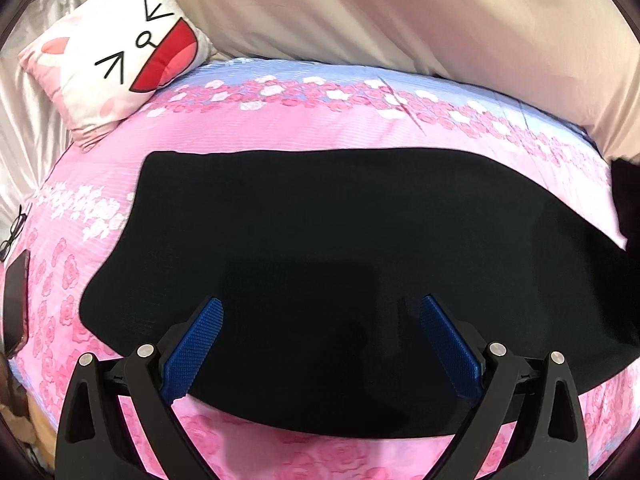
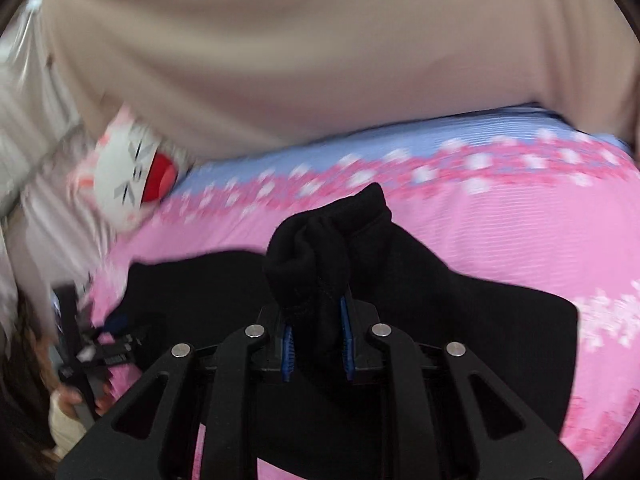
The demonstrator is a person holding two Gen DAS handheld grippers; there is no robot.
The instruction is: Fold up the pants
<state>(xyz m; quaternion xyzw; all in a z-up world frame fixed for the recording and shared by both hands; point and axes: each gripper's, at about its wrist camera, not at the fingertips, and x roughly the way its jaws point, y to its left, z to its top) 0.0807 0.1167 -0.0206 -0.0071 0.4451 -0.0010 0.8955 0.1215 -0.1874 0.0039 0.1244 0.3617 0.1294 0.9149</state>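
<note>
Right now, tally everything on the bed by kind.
Pants: 1
Pillow: 1
Glasses: 1
Phone: 1
Total: 4

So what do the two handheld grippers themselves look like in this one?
Both share one build: the left gripper and right gripper have matte black curved linkage arms with triangular cutouts, round silver pivot pins, and flat blue fingers with a fine knurled texture. No cables or markings show. The person's clothing cannot be told.

Pants matt black cloth, perhaps fleecy; bedsheet ribbed cloth.
</note>
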